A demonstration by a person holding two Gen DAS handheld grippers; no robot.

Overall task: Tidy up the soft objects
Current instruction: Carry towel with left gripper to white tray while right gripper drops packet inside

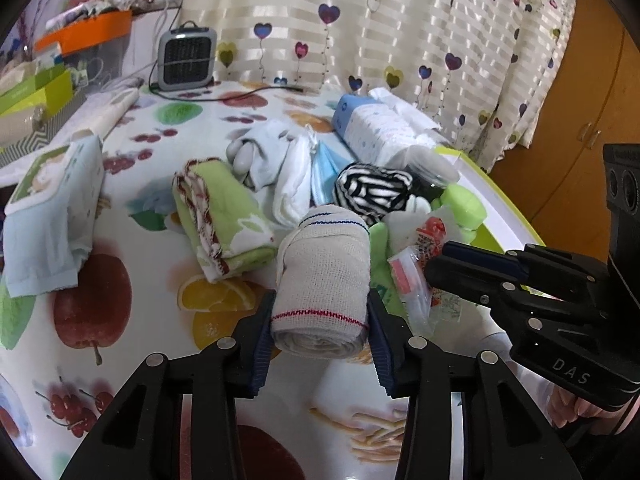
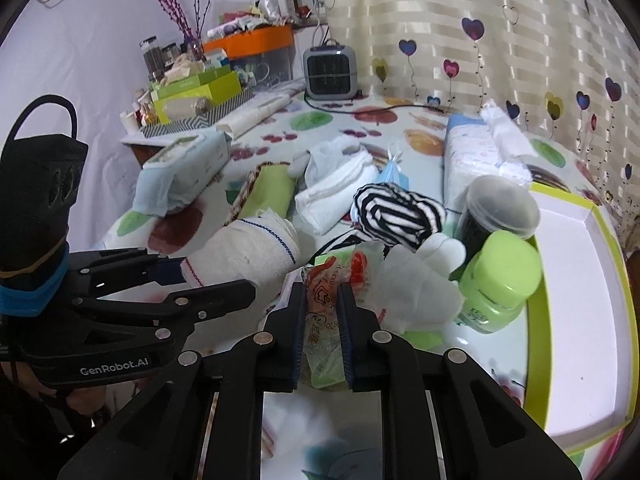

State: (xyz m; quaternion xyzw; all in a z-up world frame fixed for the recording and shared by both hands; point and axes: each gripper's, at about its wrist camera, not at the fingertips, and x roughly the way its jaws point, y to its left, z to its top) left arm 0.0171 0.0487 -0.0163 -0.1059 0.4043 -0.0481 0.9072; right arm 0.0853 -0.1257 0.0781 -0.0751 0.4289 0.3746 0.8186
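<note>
Here the left gripper [image 1: 320, 334] points down at a slant over the fruit-print tablecloth [image 1: 132, 360], its jaws set fairly wide and pressed on both sides of a rolled beige bandage [image 1: 324, 276], which lies lengthwise between the pads with its red-stitched end toward the camera. The right gripper [image 2: 323, 320] tilts down at a like angle, its jaws drawn narrow and pinching a crinkled printed plastic packet [image 2: 320, 300]. The two grippers sit close side by side: in the left wrist view the right one enters at 3 o'clock, and in the right wrist view the left one enters at 9 o'clock.

The pile of soft things lies at 12 o'clock from both grippers: a black-and-white striped cloth [image 1: 374, 190], a folded white cloth [image 1: 294, 184], a blue face mask [image 1: 326, 172] and a green towel [image 1: 224, 216] at about 11 o'clock.

Only the right wrist view shows the white tray with the lime-green rim [image 2: 600, 216] broadly, at 3 o'clock, with a green-capped bottle [image 2: 500, 276] leaning at its near edge and a dark-lidded jar [image 2: 498, 208] behind it. Only the left wrist view shows the bandage's grip head-on, and fingers [image 1: 576, 404] under the right gripper's body at 4 o'clock. Both views show the small grey heater [image 1: 187, 58] at the far curtain.
</note>
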